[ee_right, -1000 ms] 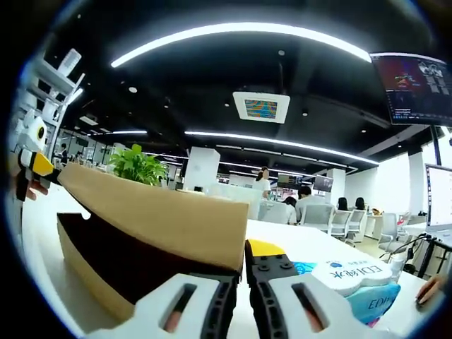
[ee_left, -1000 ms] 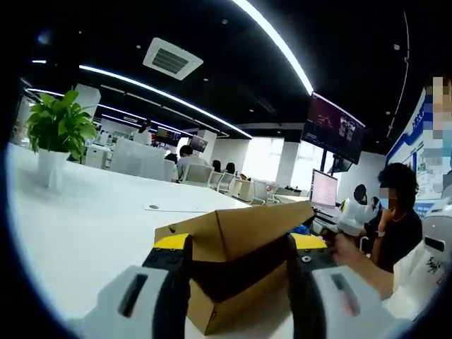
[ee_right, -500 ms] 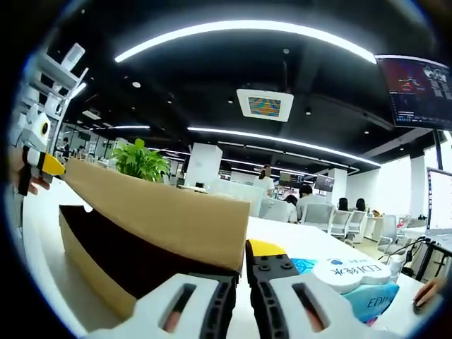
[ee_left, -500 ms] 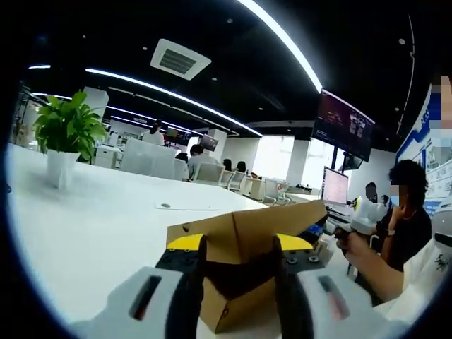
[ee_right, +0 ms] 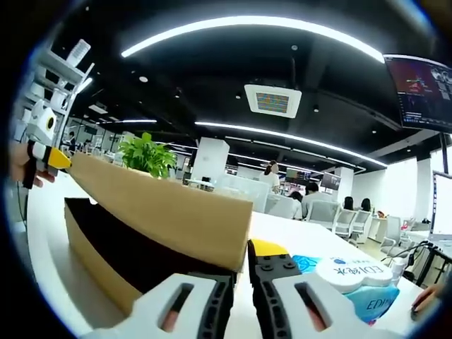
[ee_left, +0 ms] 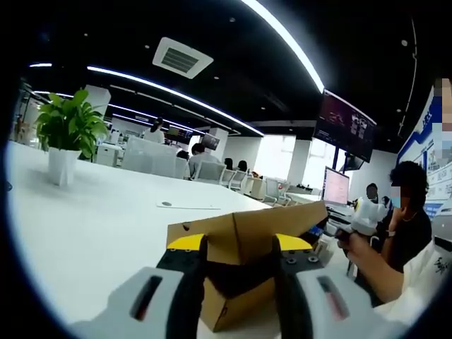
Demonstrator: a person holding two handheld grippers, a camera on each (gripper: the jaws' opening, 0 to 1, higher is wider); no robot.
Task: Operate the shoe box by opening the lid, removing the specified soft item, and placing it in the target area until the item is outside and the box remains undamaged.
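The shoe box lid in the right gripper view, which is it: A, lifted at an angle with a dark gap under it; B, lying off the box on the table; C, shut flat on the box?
A: the cardboard lid slants up over the box, with a dark opening showing between them.

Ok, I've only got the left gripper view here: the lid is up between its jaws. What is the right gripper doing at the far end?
Observer: In the right gripper view, the right gripper has its jaws nearly together on the near corner of the lid.
Operator: Can you see inside the box?
Observer: Under the lid, the box is just dark; no item can be made out.
Operator: Anything beside it?
Observer: A blue and white packet with a round white cap lies on the table, right of that gripper.
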